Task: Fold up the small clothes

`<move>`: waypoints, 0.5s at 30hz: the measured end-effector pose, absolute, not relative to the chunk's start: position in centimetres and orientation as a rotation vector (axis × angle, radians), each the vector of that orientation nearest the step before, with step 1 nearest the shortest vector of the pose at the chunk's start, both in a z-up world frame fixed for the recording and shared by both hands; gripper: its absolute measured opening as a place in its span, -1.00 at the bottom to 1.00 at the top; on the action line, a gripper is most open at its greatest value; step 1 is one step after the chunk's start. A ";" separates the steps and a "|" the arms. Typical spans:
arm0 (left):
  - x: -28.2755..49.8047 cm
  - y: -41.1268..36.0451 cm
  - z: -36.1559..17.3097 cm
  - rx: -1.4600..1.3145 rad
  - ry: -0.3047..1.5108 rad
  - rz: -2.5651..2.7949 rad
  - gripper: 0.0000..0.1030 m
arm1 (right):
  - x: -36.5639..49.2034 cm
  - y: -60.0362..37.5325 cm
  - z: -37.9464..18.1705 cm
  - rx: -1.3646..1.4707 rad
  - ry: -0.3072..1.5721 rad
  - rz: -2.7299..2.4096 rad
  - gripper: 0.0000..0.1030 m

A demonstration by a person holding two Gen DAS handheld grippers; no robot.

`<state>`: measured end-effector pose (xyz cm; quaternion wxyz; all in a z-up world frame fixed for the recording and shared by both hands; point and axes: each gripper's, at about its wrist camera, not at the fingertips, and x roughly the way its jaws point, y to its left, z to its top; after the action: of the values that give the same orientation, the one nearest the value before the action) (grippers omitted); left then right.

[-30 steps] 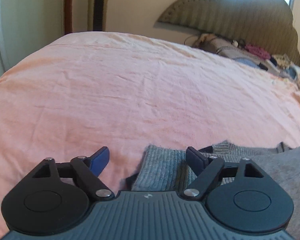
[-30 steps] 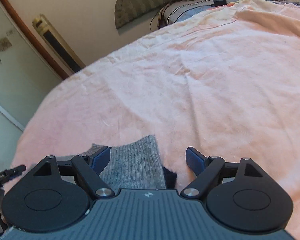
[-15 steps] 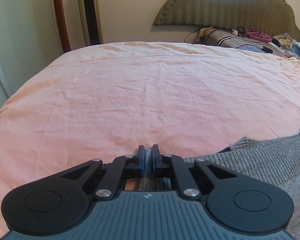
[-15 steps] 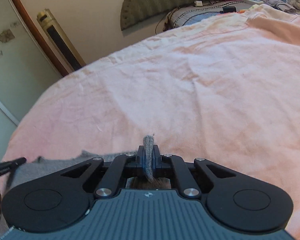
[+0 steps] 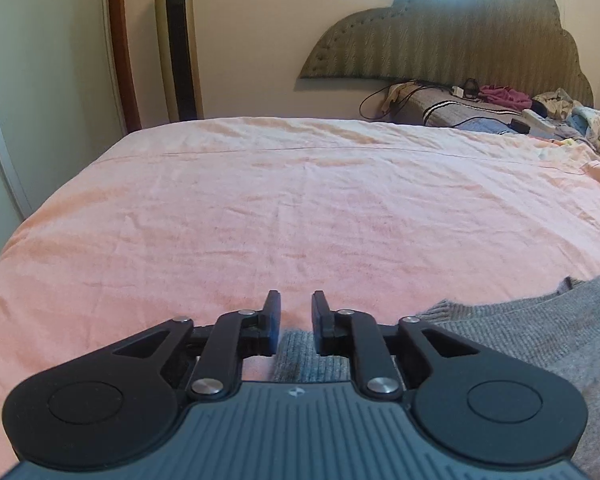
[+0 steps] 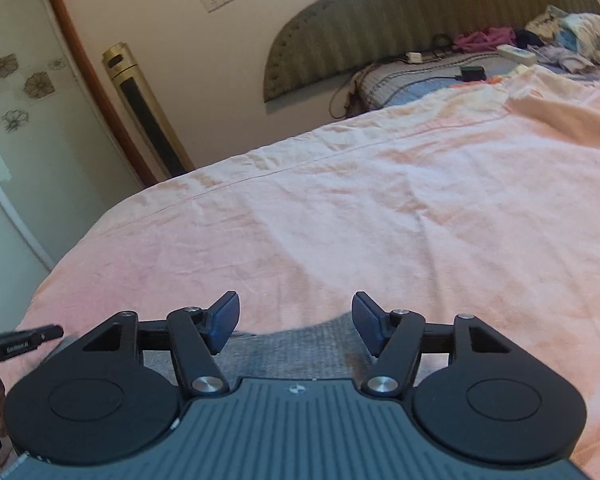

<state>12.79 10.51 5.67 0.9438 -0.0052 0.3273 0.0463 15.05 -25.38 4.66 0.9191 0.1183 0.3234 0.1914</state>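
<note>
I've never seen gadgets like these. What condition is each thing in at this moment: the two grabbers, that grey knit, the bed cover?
Left gripper: fingers slightly apart, gripping nothing.
Right gripper: fingers wide open, empty.
Grey sweater: lying on the bed, released.
Pink bedsheet: spread out, lightly wrinkled.

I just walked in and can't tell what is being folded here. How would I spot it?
Start at the big bed with the pink sheet. At its near edge, right under the two hand-held tools, lies a grey knitted sweater. It is the only grey, ribbed garment on the sheet; the other clothes are a colourful heap far off by the headboard.
</note>
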 end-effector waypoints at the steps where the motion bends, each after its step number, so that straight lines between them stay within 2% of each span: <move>1: 12.8 10.6 5.7 -0.015 0.670 0.095 -0.15 | 14.8 -24.4 4.8 0.188 0.666 0.409 0.45; 2: 13.0 11.0 5.6 -0.029 0.672 0.106 0.20 | 14.5 -23.3 4.8 0.117 0.667 0.417 0.49; 3: 13.1 11.6 5.4 -0.055 0.675 0.121 0.29 | 14.3 -22.3 4.7 0.055 0.668 0.420 0.49; 6: 13.7 14.4 4.4 -0.194 0.730 0.120 0.31 | 14.0 -21.0 3.4 -0.028 0.692 0.423 0.52; 9: 13.9 16.4 3.7 -0.324 0.761 0.071 0.26 | 14.2 -21.2 1.4 -0.005 0.728 0.412 0.56; 11: 14.0 16.3 3.5 -0.320 0.768 0.031 -0.05 | 13.7 -21.7 0.8 0.025 0.686 0.425 0.67; 15: 14.8 14.4 3.0 -0.251 0.791 -0.041 -0.22 | 13.8 -21.5 0.7 0.041 0.687 0.441 0.82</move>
<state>14.82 14.44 3.03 0.9150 -0.1219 0.3841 -0.0201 13.79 -21.51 0.73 0.9176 0.0197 0.3341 0.2146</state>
